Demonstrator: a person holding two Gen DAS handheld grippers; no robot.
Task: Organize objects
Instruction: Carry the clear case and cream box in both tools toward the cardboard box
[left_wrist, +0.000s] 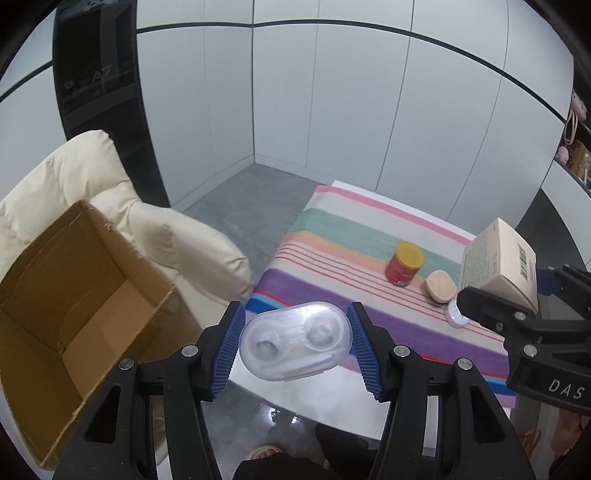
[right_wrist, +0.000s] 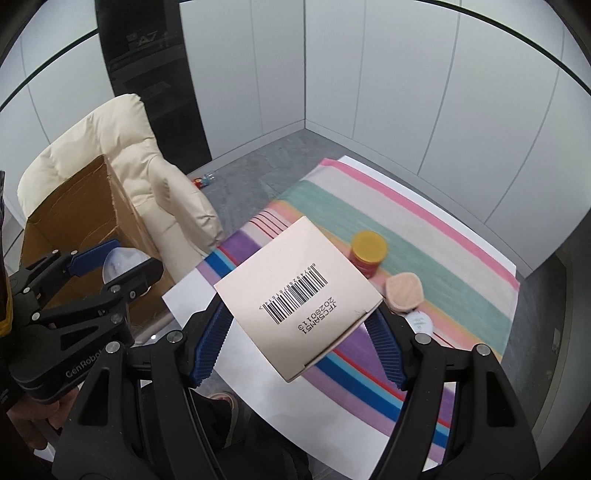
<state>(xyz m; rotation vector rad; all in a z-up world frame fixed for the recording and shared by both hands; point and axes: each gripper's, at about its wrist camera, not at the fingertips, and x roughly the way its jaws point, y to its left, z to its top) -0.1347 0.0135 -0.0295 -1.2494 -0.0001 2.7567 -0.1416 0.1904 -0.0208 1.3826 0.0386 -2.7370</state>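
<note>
My left gripper (left_wrist: 295, 345) is shut on a clear plastic oval case (left_wrist: 294, 339), held in the air off the table's left edge, to the right of an open cardboard box (left_wrist: 70, 314). My right gripper (right_wrist: 299, 325) is shut on a pale pink carton with a barcode (right_wrist: 295, 295), held above the striped cloth (right_wrist: 424, 258). The carton also shows at the right of the left wrist view (left_wrist: 498, 258). The left gripper with the clear case shows at the left of the right wrist view (right_wrist: 110, 266), beside the box (right_wrist: 74, 218).
On the striped cloth stand a red jar with a yellow lid (left_wrist: 404, 264), a peach oval pad (left_wrist: 439, 286) and a small white round thing (left_wrist: 456, 314). The cardboard box rests on a cream padded armchair (left_wrist: 122, 206). A small bottle (right_wrist: 205, 180) lies on the grey floor.
</note>
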